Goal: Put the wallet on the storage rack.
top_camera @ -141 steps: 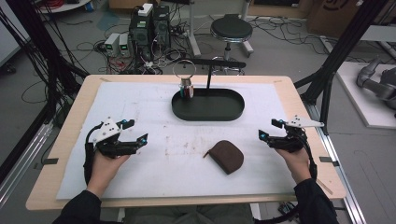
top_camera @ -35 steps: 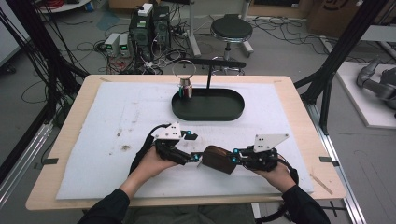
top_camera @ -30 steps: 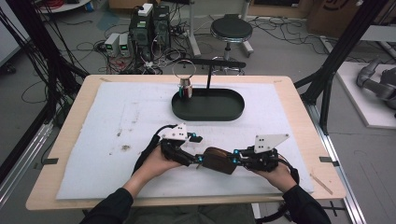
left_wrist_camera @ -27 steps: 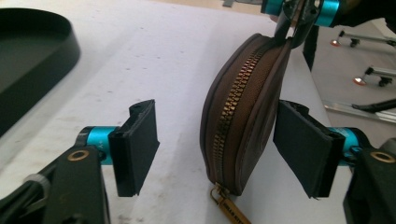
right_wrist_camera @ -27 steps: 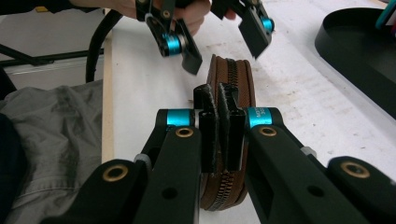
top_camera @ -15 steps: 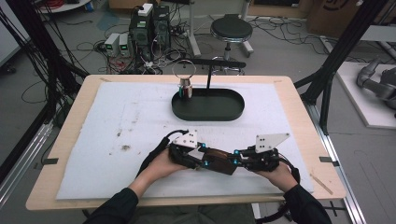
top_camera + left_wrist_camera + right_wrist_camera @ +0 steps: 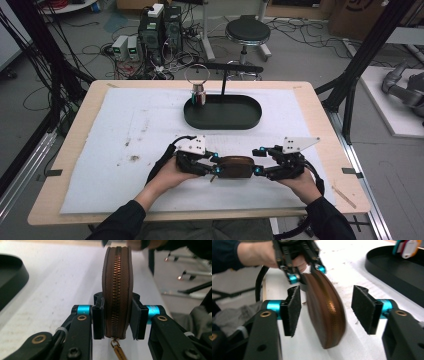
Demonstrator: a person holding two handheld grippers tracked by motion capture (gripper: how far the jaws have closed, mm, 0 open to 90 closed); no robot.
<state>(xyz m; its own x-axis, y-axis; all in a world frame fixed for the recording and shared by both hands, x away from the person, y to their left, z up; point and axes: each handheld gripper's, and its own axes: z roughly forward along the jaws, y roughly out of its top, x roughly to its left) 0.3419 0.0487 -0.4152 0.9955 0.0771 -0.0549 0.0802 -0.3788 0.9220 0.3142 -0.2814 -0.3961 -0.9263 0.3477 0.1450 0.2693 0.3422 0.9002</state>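
Note:
A brown zip pouch [image 7: 237, 166] stands on edge just above the white mat [image 7: 125, 140], near the table's front. My left gripper [image 7: 214, 167] is shut on the pouch's left end. In the left gripper view both pads press its sides [image 7: 117, 290], the zip facing the camera and the pull tab [image 7: 117, 351] hanging below. Its jaws have just been closing on it. My right gripper [image 7: 257, 162] is open at the other end. Its jaws have just been opening, and the pouch [image 7: 325, 310] lies between the pads [image 7: 292, 310] without touching them.
A black oval tray [image 7: 222, 125] sits at the back middle of the mat, with an upright post [image 7: 223, 82] and a small red and white item under a wire ring [image 7: 198, 95]. The table's front edge [image 7: 200, 216] runs close behind both hands.
The left gripper has come in from the left and shut on the pouch's end. The right gripper, which held the pouch a second ago, has opened and let go.

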